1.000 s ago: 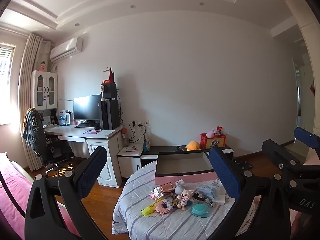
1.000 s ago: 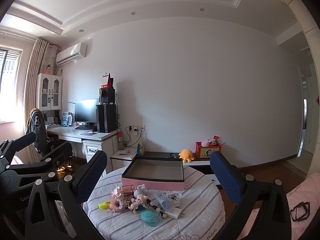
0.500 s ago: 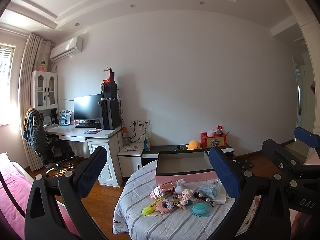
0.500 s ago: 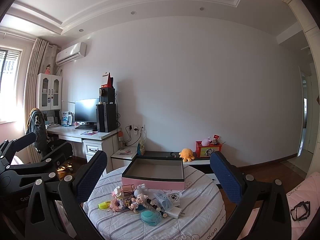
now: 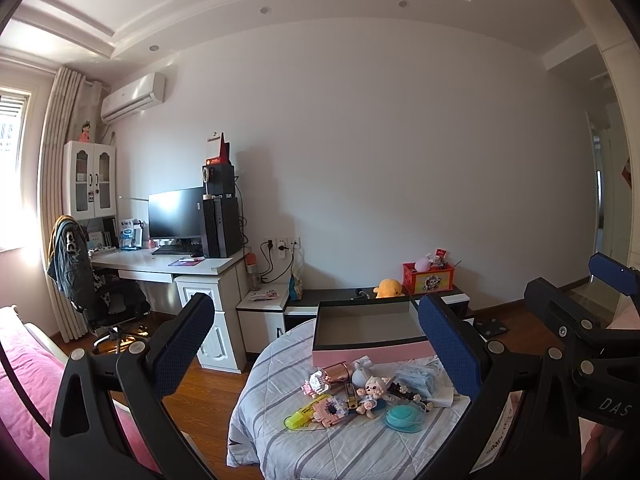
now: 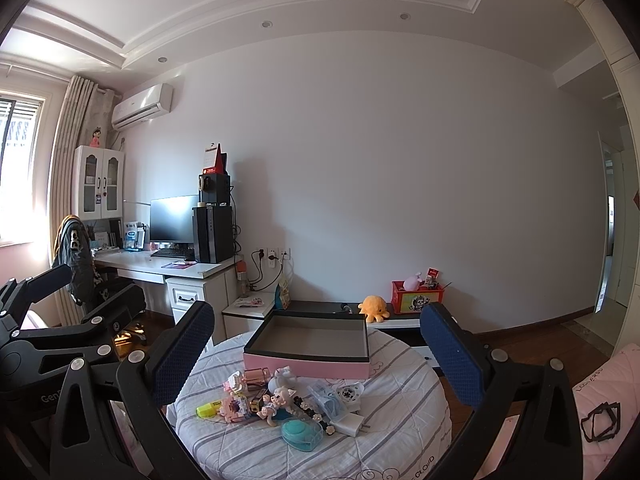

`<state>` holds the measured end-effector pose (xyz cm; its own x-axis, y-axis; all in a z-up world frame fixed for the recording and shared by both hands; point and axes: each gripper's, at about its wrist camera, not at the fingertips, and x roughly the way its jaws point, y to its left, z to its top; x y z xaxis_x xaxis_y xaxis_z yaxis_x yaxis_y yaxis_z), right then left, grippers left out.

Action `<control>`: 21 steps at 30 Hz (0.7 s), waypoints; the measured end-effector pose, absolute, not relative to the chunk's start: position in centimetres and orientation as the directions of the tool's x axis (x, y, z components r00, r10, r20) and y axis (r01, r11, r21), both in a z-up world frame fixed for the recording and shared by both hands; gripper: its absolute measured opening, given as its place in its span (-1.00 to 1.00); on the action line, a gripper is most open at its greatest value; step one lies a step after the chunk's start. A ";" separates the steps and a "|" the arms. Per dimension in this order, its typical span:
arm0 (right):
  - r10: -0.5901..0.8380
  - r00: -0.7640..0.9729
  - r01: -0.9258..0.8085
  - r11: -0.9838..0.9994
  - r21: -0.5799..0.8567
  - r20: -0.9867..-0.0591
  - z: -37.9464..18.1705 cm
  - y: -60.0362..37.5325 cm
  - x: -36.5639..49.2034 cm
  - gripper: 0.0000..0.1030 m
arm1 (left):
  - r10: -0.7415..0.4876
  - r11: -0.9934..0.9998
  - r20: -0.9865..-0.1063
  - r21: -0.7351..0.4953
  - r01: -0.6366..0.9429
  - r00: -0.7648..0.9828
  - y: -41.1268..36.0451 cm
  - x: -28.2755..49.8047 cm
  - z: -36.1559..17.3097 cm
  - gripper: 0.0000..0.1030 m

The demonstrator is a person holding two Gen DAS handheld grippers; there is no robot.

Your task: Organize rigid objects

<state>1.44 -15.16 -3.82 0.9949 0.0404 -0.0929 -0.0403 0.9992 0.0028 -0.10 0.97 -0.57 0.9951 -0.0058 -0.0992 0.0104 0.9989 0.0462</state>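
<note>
A round table with a striped cloth carries an open, empty pink box at its far side. In front of the box lies a heap of small things: a yellow highlighter, a pink block toy, a small doll, a teal round case, a rose-gold cylinder and a white charger. My left gripper and right gripper hang open, well short of the table, holding nothing.
A white desk with a monitor and computer tower stands at the left wall, an office chair beside it. A low dark cabinet behind the table holds a yellow plush and a red box. Pink bedding lies at the left.
Both views have crept slightly closer to the table. The jaws stay at the same width and nothing on the table has moved.
</note>
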 end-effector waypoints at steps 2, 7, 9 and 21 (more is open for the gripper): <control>0.040 0.995 -0.040 0.999 0.003 -0.093 -3.9 -15.1 1.4 1.00 | -0.006 0.999 -0.100 0.047 0.010 0.995 1.0 -0.1 -0.6 1.00; 0.040 0.995 -0.040 0.999 0.003 -0.095 -3.9 -15.0 1.4 1.00 | -0.007 0.999 -0.100 0.047 0.011 0.995 0.9 -0.1 -0.6 1.00; 0.040 0.995 -0.040 0.999 0.004 -0.093 -3.9 -15.0 1.4 1.00 | -0.006 0.999 -0.101 0.048 0.011 0.995 0.9 0.0 -0.6 1.00; 0.041 0.995 -0.041 0.999 0.004 -0.095 -3.9 -15.1 1.4 1.00 | -0.007 0.999 -0.104 0.047 0.012 0.995 1.1 -0.1 -0.7 1.00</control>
